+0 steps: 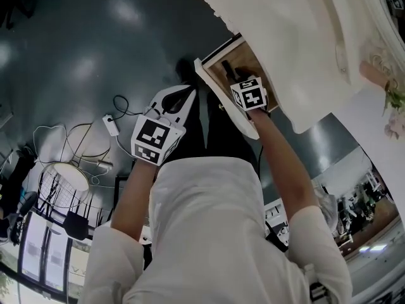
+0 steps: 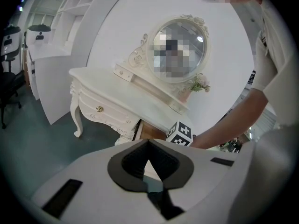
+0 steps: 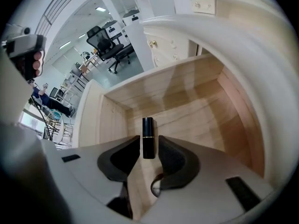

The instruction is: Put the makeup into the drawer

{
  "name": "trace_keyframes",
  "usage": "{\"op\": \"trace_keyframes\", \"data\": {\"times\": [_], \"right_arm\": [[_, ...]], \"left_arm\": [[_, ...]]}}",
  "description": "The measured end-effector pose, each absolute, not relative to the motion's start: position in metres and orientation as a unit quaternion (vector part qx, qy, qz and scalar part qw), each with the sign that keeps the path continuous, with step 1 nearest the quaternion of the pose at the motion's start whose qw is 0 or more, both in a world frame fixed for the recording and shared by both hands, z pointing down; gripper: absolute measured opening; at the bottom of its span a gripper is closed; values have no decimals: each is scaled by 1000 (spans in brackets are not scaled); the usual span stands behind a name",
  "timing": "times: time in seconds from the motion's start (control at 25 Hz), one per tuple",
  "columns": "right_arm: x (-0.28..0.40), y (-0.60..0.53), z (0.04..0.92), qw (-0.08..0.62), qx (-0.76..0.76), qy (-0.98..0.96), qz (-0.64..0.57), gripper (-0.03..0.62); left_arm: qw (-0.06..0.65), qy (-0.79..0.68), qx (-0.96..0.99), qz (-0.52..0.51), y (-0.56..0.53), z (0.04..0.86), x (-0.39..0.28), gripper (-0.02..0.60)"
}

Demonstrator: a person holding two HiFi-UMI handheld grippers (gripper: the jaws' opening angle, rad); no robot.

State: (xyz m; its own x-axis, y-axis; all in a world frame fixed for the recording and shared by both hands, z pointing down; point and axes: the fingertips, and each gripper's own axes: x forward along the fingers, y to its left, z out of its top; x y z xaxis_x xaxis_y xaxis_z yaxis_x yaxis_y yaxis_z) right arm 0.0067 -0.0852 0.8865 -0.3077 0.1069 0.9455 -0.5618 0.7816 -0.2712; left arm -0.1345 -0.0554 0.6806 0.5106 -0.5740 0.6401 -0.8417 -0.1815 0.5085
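A black lipstick (image 3: 148, 143) with a gold band lies on the wooden floor of the pulled-out drawer (image 3: 196, 106). My right gripper (image 3: 149, 138) points steeply down into the drawer, its dark pads either side of the lipstick with a thin gap on each side, so it stands open. In the head view its marker cube (image 1: 248, 95) sits over the drawer (image 1: 247, 59). My left gripper (image 1: 182, 101) hangs to the left of the drawer, above the dark floor. Its pad tips (image 2: 148, 143) touch with nothing between them.
The white dressing table (image 2: 117, 99) carries an oval mirror (image 2: 177, 50) and a small flower pot (image 2: 198, 84). Cables and a power strip (image 1: 111, 125) lie on the dark floor at the left, near a round white stool (image 1: 66, 176). Office chairs (image 3: 110, 45) stand farther off.
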Motion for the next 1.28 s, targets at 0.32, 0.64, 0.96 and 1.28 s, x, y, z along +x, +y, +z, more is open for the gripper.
{"op": "trace_keyframes", "data": {"times": [0.32, 0.64, 0.96, 1.28], "right_arm": [[-13, -94, 832, 517, 189, -784, 286, 118], [-5, -100, 766, 469, 240, -812, 251, 55], [8, -110, 665, 373, 332, -843, 198, 31], [59, -113, 577, 283, 391, -861, 161, 28]], "left_arm": [[425, -467, 761, 150, -51, 660, -151, 17], [390, -448, 787, 166, -50, 634, -145, 17], [360, -418, 818, 163, -52, 606, -138, 17], [314, -411, 844, 141, -71, 565, -100, 17]]}}
